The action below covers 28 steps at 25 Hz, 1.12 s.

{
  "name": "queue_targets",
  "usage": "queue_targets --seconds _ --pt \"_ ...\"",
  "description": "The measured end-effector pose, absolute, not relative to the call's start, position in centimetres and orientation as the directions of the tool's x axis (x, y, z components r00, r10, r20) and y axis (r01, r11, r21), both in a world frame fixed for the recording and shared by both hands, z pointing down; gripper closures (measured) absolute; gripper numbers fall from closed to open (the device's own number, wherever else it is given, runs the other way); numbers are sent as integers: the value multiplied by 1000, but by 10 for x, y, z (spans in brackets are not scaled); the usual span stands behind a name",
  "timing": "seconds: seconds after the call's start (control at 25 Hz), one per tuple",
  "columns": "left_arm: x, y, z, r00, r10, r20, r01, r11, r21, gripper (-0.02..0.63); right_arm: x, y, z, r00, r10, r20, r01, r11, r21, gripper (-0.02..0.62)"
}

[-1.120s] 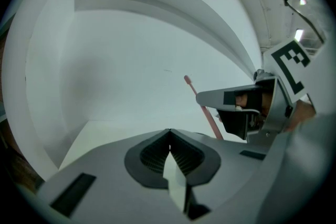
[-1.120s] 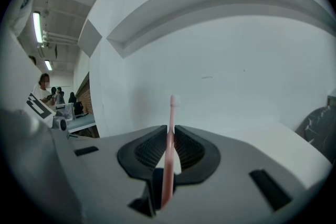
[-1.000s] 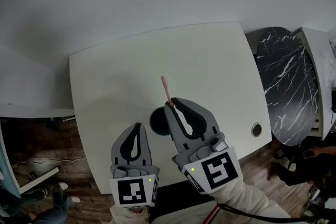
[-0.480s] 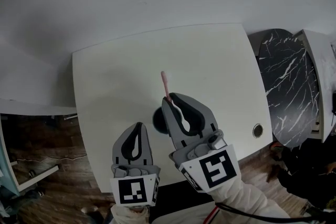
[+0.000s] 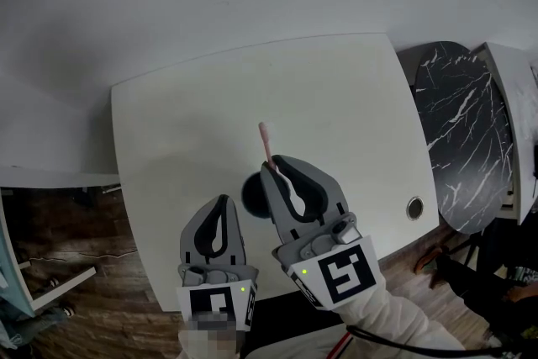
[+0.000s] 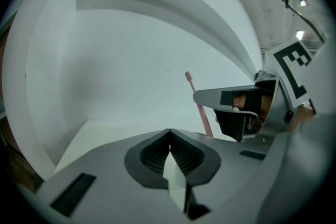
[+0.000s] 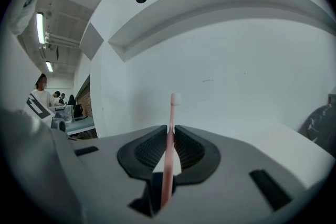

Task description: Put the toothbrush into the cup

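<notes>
While the left gripper [image 5: 221, 201] hangs with jaws shut and empty, the right gripper [image 5: 271, 167] pinches the slim pink plastic toothbrush [image 5: 264, 140] near-upright, bristles up, just above the round dark cup [image 5: 251, 194].

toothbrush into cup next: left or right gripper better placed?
Right. The right gripper grips the pink toothbrush upright between its fingers, and in the head view its tip sits at the dark cup. The left gripper is shut on nothing.
</notes>
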<state>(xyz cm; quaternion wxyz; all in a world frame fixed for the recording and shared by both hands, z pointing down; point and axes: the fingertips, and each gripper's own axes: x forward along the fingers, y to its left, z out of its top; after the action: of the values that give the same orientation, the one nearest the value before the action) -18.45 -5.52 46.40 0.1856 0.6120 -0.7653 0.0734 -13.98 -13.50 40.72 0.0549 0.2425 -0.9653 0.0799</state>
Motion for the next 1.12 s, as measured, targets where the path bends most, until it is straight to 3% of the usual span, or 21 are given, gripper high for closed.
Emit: queue_targets --seconds 0.32,1.12 --pt "-181 -57 475 -175 -906 384 -964 238 121 597 -140 -126 417 -882 -451 139 -470 865 -178 545" --pt "-175 -55 497 -162 -899 407 -962 236 137 597 -126 -114 458 -844 -471 255 -505 859 -85 546"
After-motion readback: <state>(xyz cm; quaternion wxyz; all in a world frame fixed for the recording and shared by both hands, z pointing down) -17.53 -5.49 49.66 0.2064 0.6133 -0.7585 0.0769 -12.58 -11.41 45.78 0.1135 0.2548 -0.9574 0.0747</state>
